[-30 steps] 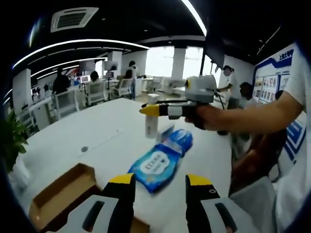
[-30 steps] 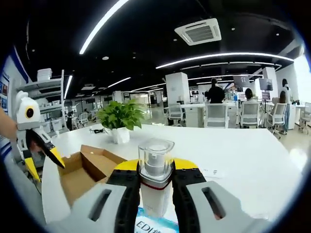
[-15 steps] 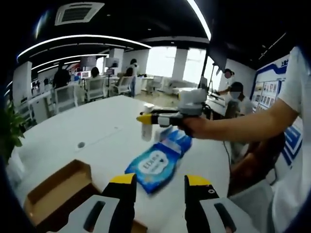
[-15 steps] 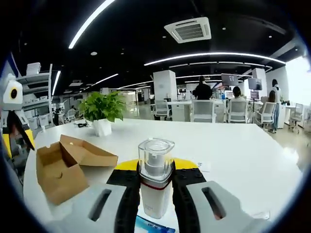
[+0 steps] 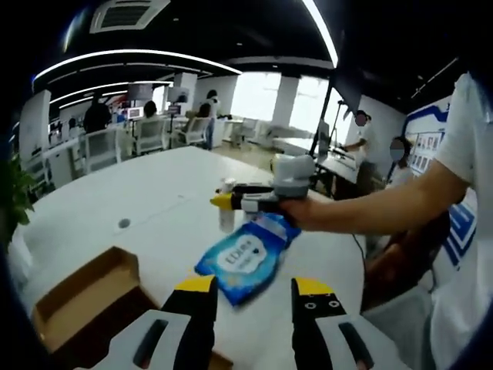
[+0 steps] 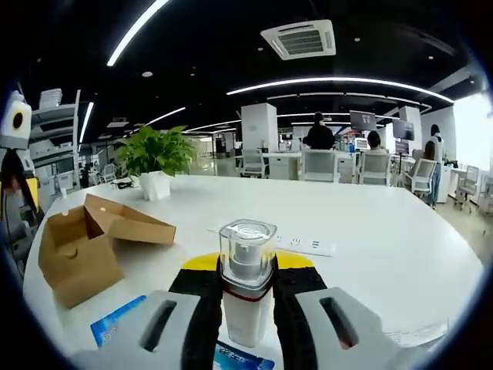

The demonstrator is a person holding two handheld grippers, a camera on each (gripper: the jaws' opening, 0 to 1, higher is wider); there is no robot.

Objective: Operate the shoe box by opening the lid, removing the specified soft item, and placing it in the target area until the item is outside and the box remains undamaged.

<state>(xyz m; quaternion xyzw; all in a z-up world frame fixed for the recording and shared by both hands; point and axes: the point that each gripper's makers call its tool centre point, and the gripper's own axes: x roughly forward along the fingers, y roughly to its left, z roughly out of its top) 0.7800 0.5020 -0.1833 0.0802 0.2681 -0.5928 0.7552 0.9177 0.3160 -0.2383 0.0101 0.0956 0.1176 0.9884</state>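
Already, progress: your shoe box (image 6: 81,247) lies on the bench (image 6: 385,239) with its lid flap swung open, so the opening step looks done.
Box condition: I see no tear or crush in the cardboard from the right gripper view; the far side is hidden.
Soft item: one blue wipes pack (image 5: 248,256) lies outside the box, flat on the bench, just beside the box on the side towards you.
Bottle: one white pump bottle (image 6: 246,289) with a clear cap is upright, further from the box than the pack.
Right gripper (image 6: 246,285): your jaws are clamped on the bottle's body; whether the base touches the bench or is lifted, I cannot tell.
Left gripper (image 5: 253,308): your jaws stand apart with nothing between them, held above the box's near edge.
Left to do: judge whether the pack's spot is the target area, which is unmarked; if so, set the bottle down and you are nearly finished.
Counts: one box, one wipes pack, one bottle, one potted plant (image 6: 156,158) behind the box, two grippers.
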